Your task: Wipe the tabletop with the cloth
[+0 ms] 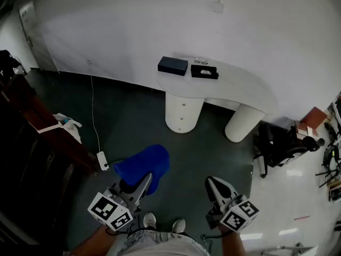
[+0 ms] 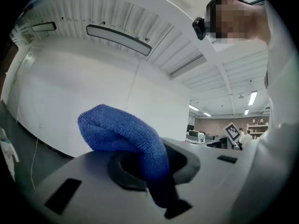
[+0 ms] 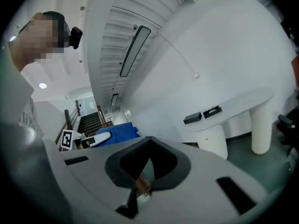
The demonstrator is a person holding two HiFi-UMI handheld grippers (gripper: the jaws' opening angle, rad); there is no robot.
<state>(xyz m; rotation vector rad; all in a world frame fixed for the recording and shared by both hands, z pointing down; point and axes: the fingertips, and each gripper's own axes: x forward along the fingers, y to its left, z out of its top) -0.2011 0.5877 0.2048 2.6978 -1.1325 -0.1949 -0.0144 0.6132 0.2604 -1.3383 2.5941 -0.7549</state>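
My left gripper (image 1: 146, 180) is shut on a blue terry cloth (image 1: 143, 163), which bulges out past the jaw tips over the dark floor. In the left gripper view the cloth (image 2: 122, 135) fills the gap between the jaws and folds over to the left. My right gripper (image 1: 212, 183) hangs beside it with jaws shut and nothing in them. The white curved table (image 1: 237, 87) stands well ahead against the wall, far from both grippers. It appears in the right gripper view as the table (image 3: 233, 107), with the cloth (image 3: 117, 133) at the left.
A black box (image 1: 172, 65) and a black tray (image 1: 204, 71) lie on the tabletop. A power strip (image 1: 102, 160) with a cable lies on the floor at left, beside dark wooden furniture (image 1: 32, 143). A black office chair (image 1: 279, 143) stands at right.
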